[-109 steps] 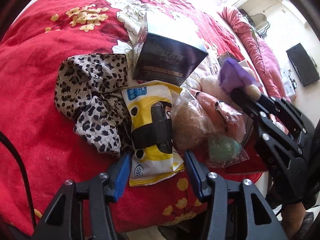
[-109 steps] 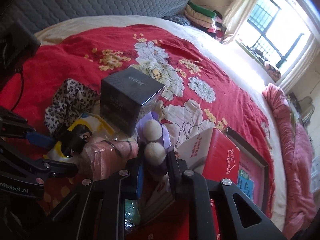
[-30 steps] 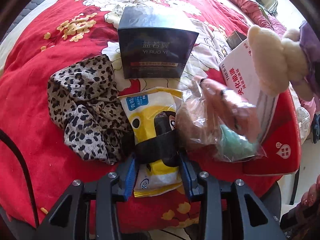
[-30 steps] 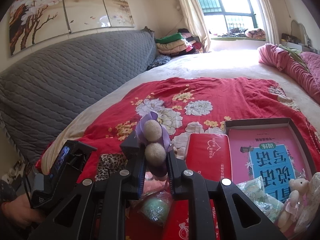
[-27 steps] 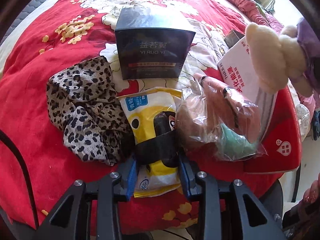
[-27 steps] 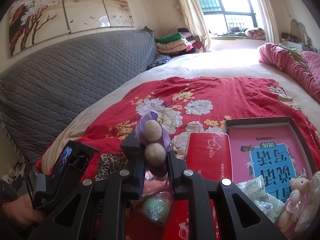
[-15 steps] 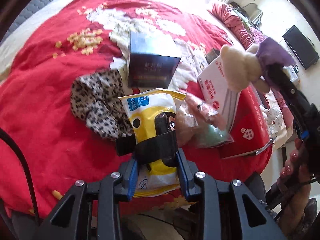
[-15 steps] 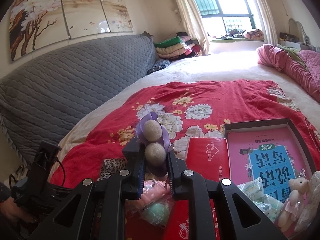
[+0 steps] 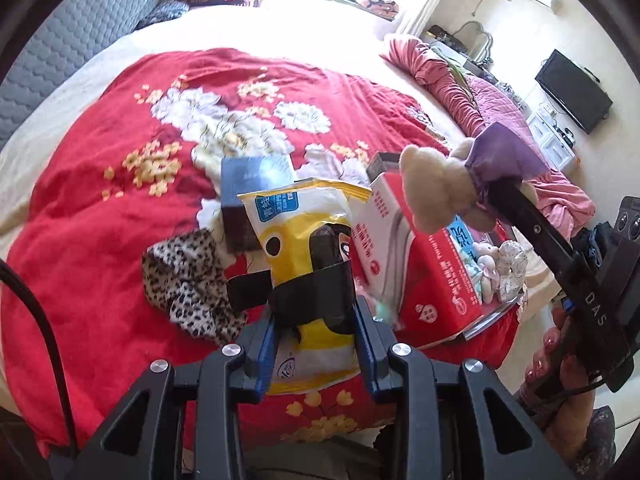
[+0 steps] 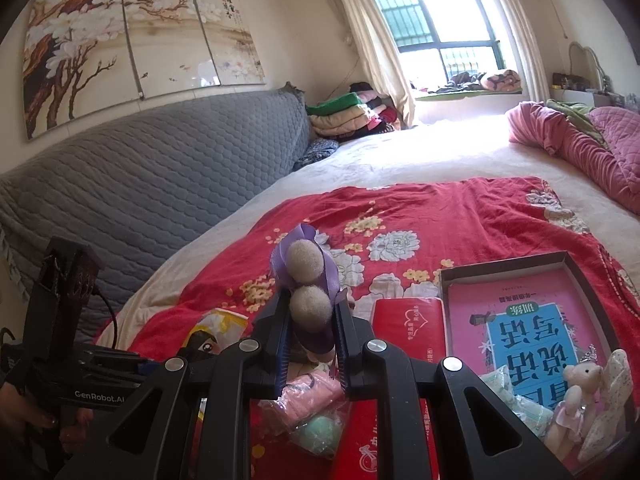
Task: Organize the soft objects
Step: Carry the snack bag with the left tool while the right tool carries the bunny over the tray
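We've got the left gripper (image 9: 316,330) pinching the yellow snack pack (image 9: 308,240) w/ black tape band, held up over the red blanket (image 9: 100,208). Right gripper (image 10: 310,338) is clamped on the purple-bowed plush toy (image 10: 308,292), raised above the red box (image 10: 408,328). Leopard cloth (image 9: 188,284) lies on the blanket, beside the dark box (image 9: 248,200).
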Demonstrator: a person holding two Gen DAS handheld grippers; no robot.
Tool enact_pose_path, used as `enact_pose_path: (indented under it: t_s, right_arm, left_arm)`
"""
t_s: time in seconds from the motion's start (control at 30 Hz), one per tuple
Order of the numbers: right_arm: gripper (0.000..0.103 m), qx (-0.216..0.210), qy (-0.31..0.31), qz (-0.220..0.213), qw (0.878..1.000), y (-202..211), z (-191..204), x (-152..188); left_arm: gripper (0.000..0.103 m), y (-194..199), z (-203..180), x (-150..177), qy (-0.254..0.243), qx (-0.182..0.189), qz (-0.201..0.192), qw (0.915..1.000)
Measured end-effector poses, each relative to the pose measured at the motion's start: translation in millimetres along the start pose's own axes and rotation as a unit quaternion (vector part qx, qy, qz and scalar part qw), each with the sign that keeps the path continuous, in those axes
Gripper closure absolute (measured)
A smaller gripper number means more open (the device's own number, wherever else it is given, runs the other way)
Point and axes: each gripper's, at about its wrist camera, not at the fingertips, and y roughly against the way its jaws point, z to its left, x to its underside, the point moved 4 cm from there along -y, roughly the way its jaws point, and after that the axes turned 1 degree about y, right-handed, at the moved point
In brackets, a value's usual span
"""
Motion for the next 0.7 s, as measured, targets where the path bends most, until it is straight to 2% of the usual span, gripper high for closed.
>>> enact_pose_path:
  t_s: [0.3,0.7]
  right_arm:
    - [0.083,0.032,-0.007,-0.034,0.999,34,-14,-9]
    - [0.083,0.136,-0.013,-0.076,0.988,96,-60,-19]
  left_arm:
    - [0.068,4,-51,-22,-0.044,0.008,-0.017,0.9989]
    - [0.068,-14,-142,-40,-0.108,0.038,-0.020,0.9932]
